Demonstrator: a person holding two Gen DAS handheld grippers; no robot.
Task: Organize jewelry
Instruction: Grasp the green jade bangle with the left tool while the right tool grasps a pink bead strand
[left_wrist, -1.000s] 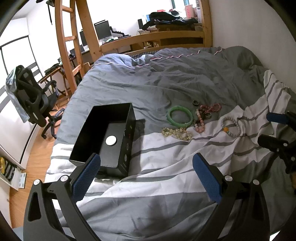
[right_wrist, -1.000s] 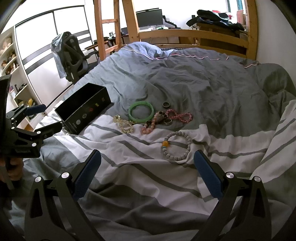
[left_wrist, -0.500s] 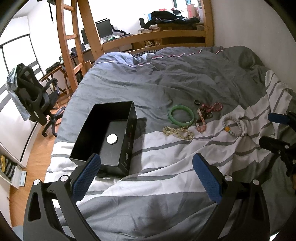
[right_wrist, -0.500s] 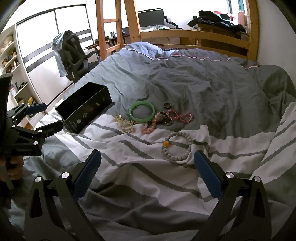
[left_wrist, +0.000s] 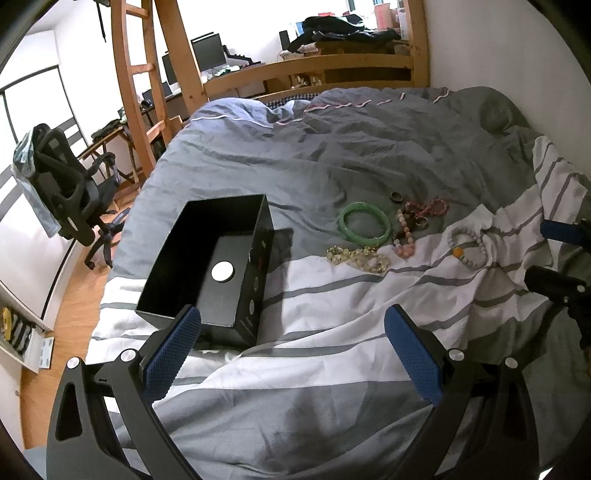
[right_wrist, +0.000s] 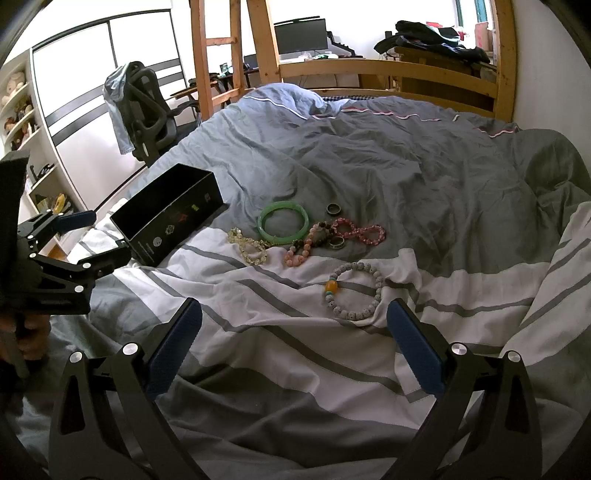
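Nothing is picked up yet: both the left gripper (left_wrist: 291, 350) and the right gripper (right_wrist: 293, 341) hover released. The grey bead bracelet (right_wrist: 352, 291) lies on the bed just ahead of the right fingers, likely the first grasp; the black box (left_wrist: 218, 258) sits ahead of the left fingers.

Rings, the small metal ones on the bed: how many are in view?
2. One dark ring lies alone on the grey duvet beyond the green bangle. One silver ring sits among the pink bead strands. Others may hide under beads.
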